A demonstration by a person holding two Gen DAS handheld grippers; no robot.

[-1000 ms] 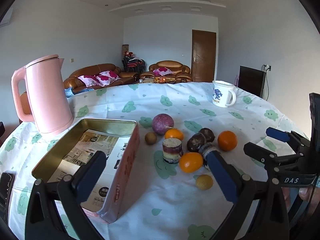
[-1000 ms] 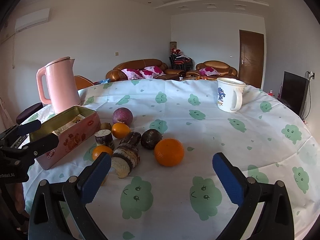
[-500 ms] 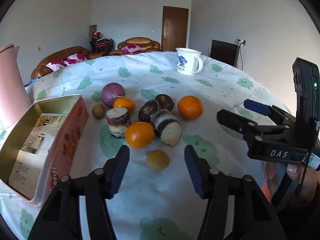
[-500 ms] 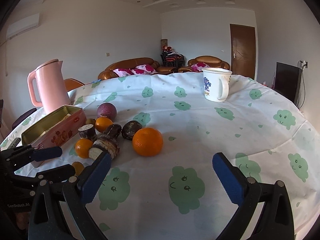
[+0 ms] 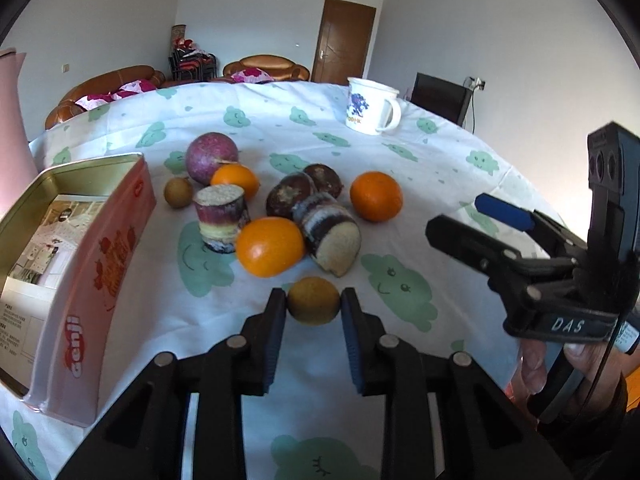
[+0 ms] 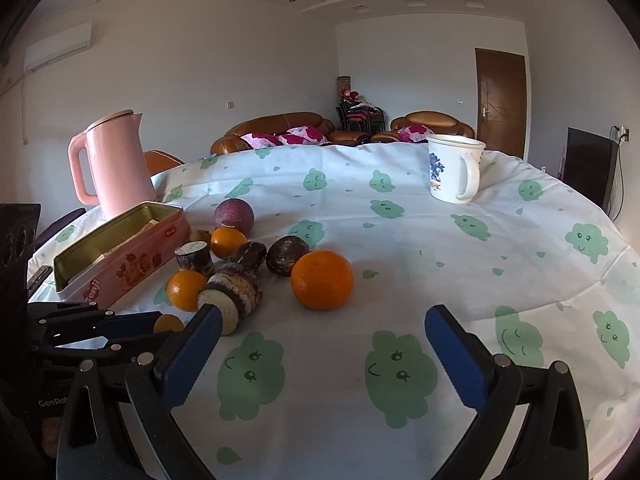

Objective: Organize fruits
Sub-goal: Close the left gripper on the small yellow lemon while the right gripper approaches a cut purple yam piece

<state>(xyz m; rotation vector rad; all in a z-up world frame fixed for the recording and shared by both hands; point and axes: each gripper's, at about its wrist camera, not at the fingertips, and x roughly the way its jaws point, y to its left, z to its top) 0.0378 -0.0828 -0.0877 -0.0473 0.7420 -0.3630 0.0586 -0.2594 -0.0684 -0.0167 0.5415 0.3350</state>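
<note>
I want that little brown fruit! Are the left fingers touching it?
Touching. The left wrist view shows both fingers pressed against the sides of the little brown fruit, no gap.

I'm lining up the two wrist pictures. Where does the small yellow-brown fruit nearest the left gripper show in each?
Left wrist: the small yellow-brown fruit sits low centre, clamped in the left gripper.
Right wrist: it peeks out at far lower left, behind that gripper's fingers.
Shared landmark: the white mug.
</note>
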